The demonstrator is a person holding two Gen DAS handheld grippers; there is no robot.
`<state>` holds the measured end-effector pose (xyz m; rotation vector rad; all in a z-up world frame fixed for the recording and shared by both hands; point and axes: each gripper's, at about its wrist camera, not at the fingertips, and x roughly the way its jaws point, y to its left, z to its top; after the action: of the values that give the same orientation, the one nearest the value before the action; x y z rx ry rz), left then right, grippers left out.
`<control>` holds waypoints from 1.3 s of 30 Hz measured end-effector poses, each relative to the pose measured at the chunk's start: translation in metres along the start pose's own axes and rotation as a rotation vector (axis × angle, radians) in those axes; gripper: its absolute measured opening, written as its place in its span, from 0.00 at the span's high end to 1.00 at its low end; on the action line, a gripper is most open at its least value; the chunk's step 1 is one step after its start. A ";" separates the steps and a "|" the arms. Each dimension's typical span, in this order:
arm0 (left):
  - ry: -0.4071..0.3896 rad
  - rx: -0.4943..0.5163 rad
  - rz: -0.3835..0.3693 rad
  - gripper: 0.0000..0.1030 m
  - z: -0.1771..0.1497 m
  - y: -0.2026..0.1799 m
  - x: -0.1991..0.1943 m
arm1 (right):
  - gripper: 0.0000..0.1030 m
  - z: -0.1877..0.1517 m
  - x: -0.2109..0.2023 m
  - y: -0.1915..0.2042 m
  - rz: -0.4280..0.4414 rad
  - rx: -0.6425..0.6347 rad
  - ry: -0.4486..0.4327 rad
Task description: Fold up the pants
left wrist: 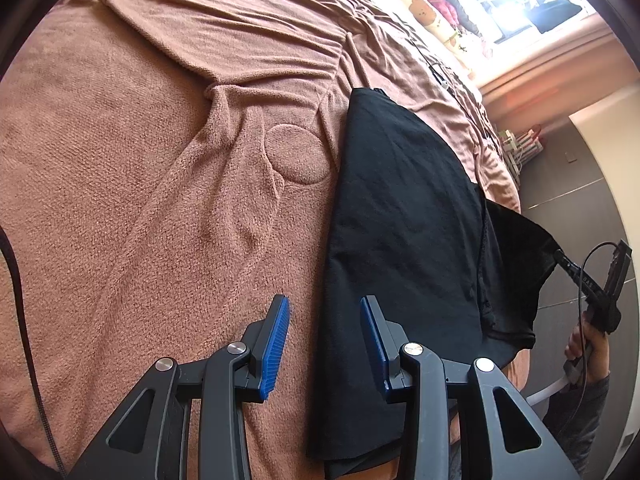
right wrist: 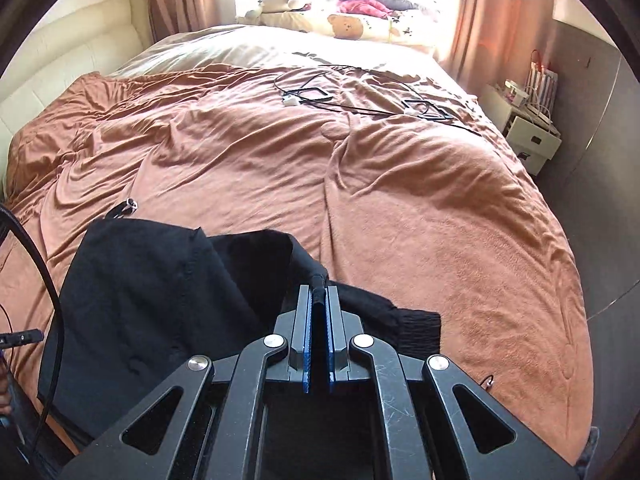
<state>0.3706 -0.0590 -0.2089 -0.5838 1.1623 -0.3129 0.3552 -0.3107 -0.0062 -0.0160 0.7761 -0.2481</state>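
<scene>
Left wrist view: black pants, folded into a long flat band, lie on a brown fleece blanket that covers the bed, close to the bed's right-hand edge; the far end is flat and squared, while the near right corner is drawn up off the bed into a taut peak. At that peak the right gripper pinches the fabric, a hand holding its grip beyond the bed's edge. The left gripper hangs above the pants' left margin with its blue pads parted, one finger over the blanket and one over the black cloth; nothing is between them. Right wrist view: the pants sit at the near left of the bed, rumpled where lifted, with a ribbed cuff or waistband showing at the right. The right gripper is closed, its blue pads nearly meeting, with a thin ridge of black fabric clamped at the tips. Black cables lie on the blanket near the far edge, and a bear-print pillow lies beneath the window.
</scene>
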 end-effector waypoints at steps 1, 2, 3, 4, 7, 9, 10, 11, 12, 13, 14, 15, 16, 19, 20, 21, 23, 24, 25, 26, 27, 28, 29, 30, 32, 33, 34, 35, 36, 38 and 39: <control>0.000 0.000 0.001 0.62 0.001 0.000 0.000 | 0.98 0.004 0.003 -0.003 0.001 0.006 0.001; 0.000 0.000 0.002 0.62 0.001 0.000 0.001 | 0.98 0.006 0.004 -0.007 0.000 0.011 0.002; 0.000 -0.001 0.003 0.62 0.001 0.000 0.001 | 0.98 0.008 0.004 -0.009 -0.007 0.017 -0.001; 0.000 -0.002 0.004 0.62 0.002 0.001 0.001 | 0.97 0.011 0.006 -0.013 -0.023 0.021 -0.003; -0.004 -0.004 0.005 0.62 0.003 0.002 -0.001 | 0.90 0.018 0.015 -0.023 -0.100 0.030 0.011; -0.007 -0.005 0.007 0.62 0.003 0.004 -0.003 | 0.80 0.018 0.014 -0.032 -0.105 0.065 0.014; -0.008 -0.007 0.007 0.62 0.002 0.004 -0.004 | 0.70 0.018 0.013 -0.036 -0.089 0.091 0.009; -0.008 -0.009 0.008 0.62 0.002 0.005 -0.004 | 0.57 0.016 0.010 -0.040 -0.079 0.116 0.005; -0.007 -0.011 0.008 0.62 0.002 0.005 -0.004 | 0.51 0.012 0.007 -0.044 -0.076 0.136 0.001; -0.006 -0.011 0.007 0.62 0.002 0.005 -0.004 | 0.48 0.011 0.006 -0.047 -0.073 0.146 -0.002; -0.004 -0.008 0.007 0.62 0.001 0.005 -0.003 | 0.48 0.006 0.004 -0.050 -0.069 0.157 -0.004; -0.003 -0.006 0.006 0.62 0.000 0.004 -0.003 | 0.48 0.003 0.005 -0.053 -0.060 0.165 0.002; -0.001 -0.003 0.006 0.62 0.000 0.003 -0.002 | 0.48 -0.003 0.004 -0.056 -0.046 0.179 0.013; 0.008 0.001 0.004 0.62 -0.003 0.000 0.000 | 0.48 -0.022 0.002 -0.066 -0.010 0.220 0.042; 0.011 0.003 0.005 0.62 -0.004 -0.001 0.000 | 0.48 -0.027 0.002 -0.069 -0.001 0.230 0.053; 0.013 0.006 0.004 0.62 -0.005 -0.001 0.000 | 0.48 -0.032 0.003 -0.073 0.006 0.241 0.064; 0.016 0.013 0.003 0.62 -0.006 -0.004 0.000 | 0.48 -0.043 0.007 -0.082 0.017 0.274 0.089; 0.016 0.016 0.003 0.62 -0.007 -0.005 -0.001 | 0.48 -0.047 0.008 -0.087 0.029 0.293 0.097; 0.016 0.018 0.002 0.62 -0.008 -0.005 -0.002 | 0.48 -0.052 0.008 -0.092 0.045 0.318 0.106; 0.017 0.019 0.002 0.62 -0.009 -0.006 -0.002 | 0.48 -0.056 0.009 -0.096 0.057 0.338 0.113; 0.016 0.021 0.001 0.62 -0.010 -0.007 -0.003 | 0.48 -0.061 0.008 -0.099 0.068 0.354 0.118; 0.016 0.022 0.002 0.62 -0.011 -0.007 -0.004 | 0.48 -0.066 0.007 -0.102 0.081 0.370 0.122; 0.018 0.023 0.002 0.62 -0.012 -0.008 -0.004 | 0.48 -0.071 0.006 -0.104 0.093 0.387 0.125; 0.020 0.024 0.002 0.62 -0.013 -0.009 -0.004 | 0.48 -0.076 0.005 -0.107 0.101 0.404 0.129; 0.023 0.027 0.007 0.62 -0.015 -0.009 -0.003 | 0.48 -0.088 0.003 -0.113 0.113 0.436 0.137; 0.025 0.028 0.009 0.62 -0.017 -0.010 -0.002 | 0.48 -0.093 0.003 -0.116 0.113 0.453 0.142; 0.027 0.029 0.012 0.62 -0.018 -0.010 -0.001 | 0.48 -0.098 0.002 -0.119 0.116 0.467 0.144; 0.029 0.029 0.015 0.62 -0.019 -0.011 -0.001 | 0.48 -0.102 0.002 -0.120 0.120 0.482 0.149; 0.030 0.027 0.016 0.62 -0.021 -0.011 0.000 | 0.48 -0.106 0.002 -0.123 0.122 0.491 0.156; 0.033 0.026 0.019 0.62 -0.024 -0.011 0.000 | 0.48 -0.112 0.001 -0.126 0.130 0.513 0.165; 0.034 0.025 0.019 0.62 -0.025 -0.011 0.000 | 0.48 -0.116 -0.002 -0.127 0.137 0.527 0.165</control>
<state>0.3479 -0.0746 -0.2100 -0.5469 1.1947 -0.3222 0.2460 -0.4248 -0.0742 0.5593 0.8525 -0.3200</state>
